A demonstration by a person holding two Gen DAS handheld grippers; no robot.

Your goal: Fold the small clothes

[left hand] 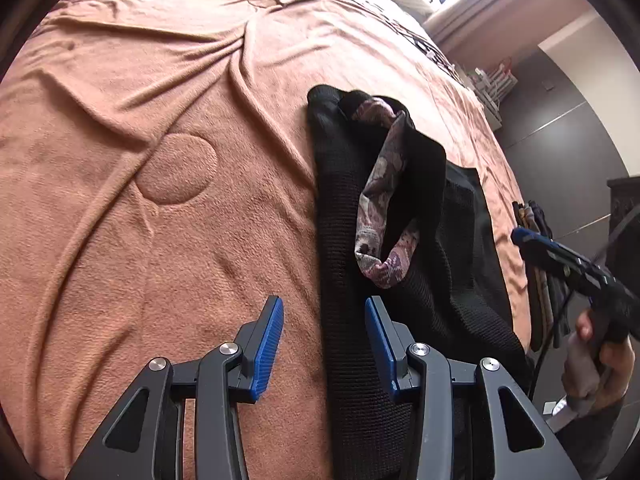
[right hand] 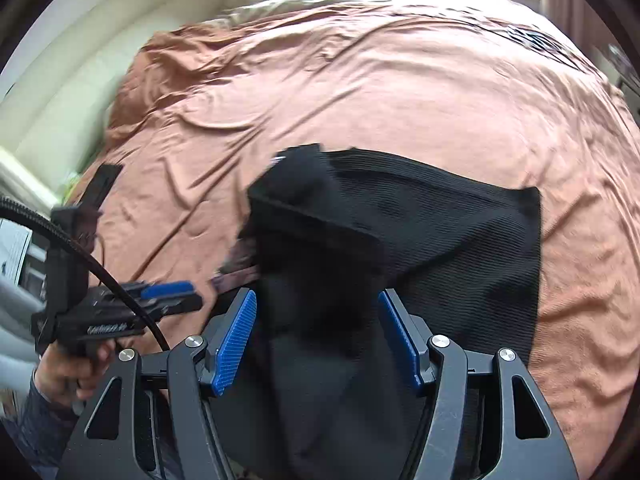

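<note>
A black ribbed garment point(left hand: 352, 208) with a floral purple lining point(left hand: 380, 200) lies partly folded on the brown bedspread point(left hand: 160, 120). My left gripper point(left hand: 324, 324) is open, its fingers straddling the garment's left edge just above the bed. In the right wrist view the same garment point(right hand: 440, 232) lies flat with a folded flap over it. My right gripper point(right hand: 316, 320) is open, its jaws wide over the near part of the garment. The right gripper also shows in the left wrist view point(left hand: 568, 264), and the left one in the right wrist view point(right hand: 160, 300).
The bedspread point(right hand: 360, 80) is wrinkled and spreads wide to the left and far side. A cream padded headboard point(right hand: 80, 60) is at left. Dark clothes point(left hand: 540, 280) hang over the bed's right edge. A wall and shelf stand beyond.
</note>
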